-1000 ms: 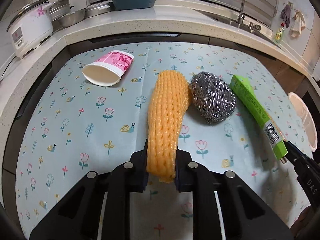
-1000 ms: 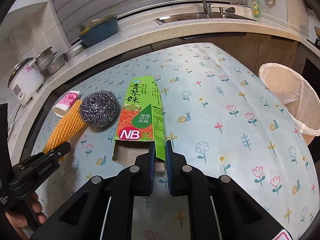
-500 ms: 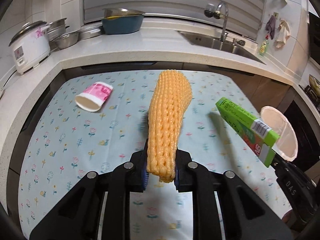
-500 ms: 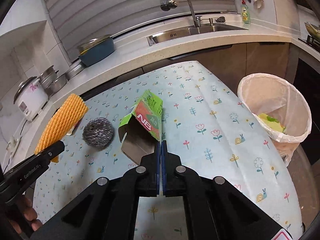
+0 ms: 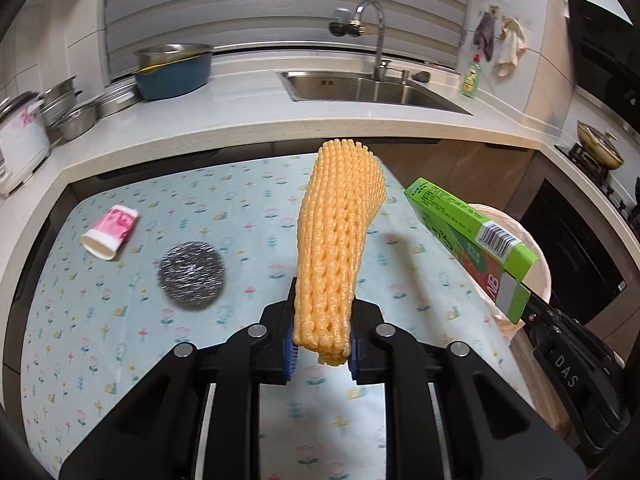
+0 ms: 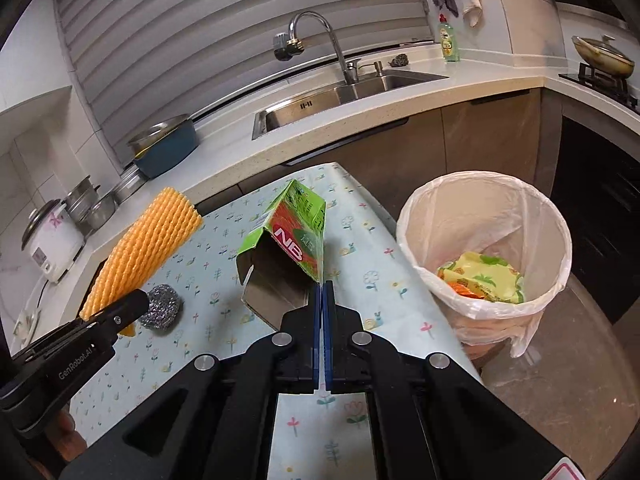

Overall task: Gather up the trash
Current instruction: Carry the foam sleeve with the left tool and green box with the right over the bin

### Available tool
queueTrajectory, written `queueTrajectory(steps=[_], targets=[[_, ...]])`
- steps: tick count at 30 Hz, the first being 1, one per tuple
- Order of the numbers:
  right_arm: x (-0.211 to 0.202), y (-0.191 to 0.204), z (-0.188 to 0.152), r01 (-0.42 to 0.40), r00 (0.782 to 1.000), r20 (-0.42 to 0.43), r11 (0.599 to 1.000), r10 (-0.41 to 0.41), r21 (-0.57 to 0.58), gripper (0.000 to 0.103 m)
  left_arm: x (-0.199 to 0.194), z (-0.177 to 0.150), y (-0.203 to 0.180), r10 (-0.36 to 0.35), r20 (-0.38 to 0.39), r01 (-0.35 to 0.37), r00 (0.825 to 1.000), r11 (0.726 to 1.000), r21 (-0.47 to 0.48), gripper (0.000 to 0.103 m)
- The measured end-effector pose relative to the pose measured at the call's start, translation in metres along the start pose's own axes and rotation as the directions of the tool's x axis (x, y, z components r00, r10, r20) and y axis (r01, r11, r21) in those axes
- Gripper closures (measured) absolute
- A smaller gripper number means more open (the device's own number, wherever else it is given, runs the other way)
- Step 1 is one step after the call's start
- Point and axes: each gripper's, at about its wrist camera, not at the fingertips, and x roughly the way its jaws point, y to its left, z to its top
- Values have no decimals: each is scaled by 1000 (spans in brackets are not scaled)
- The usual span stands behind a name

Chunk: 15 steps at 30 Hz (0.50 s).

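Observation:
My left gripper (image 5: 321, 354) is shut on an orange foam net sleeve (image 5: 336, 248) and holds it upright above the flowered table; the sleeve also shows in the right wrist view (image 6: 144, 252). My right gripper (image 6: 322, 320) is shut on the flap of an open green carton (image 6: 292, 236), lifted above the table's right side; the carton also shows in the left wrist view (image 5: 472, 236). A bin with a white bag (image 6: 488, 248) stands on the floor right of the table, with wrappers inside.
A steel scourer (image 5: 191, 276) and a tipped pink paper cup (image 5: 110, 232) lie on the flowered tablecloth (image 5: 120, 340). Behind are the counter, the sink (image 5: 360, 88), a blue basin (image 5: 172, 70) and a rice cooker (image 6: 52, 236).
Both grippers have lifted their items off the table and swung right toward the bin. The scourer and cup stayed on the table.

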Motion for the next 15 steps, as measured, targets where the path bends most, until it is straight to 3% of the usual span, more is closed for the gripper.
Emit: queueTrajectory(steps=[15], targets=[[-20,-95,25,74,996,45,993,-79,91,101,27,15,-108,-102,-31,105,994,988,110,85]])
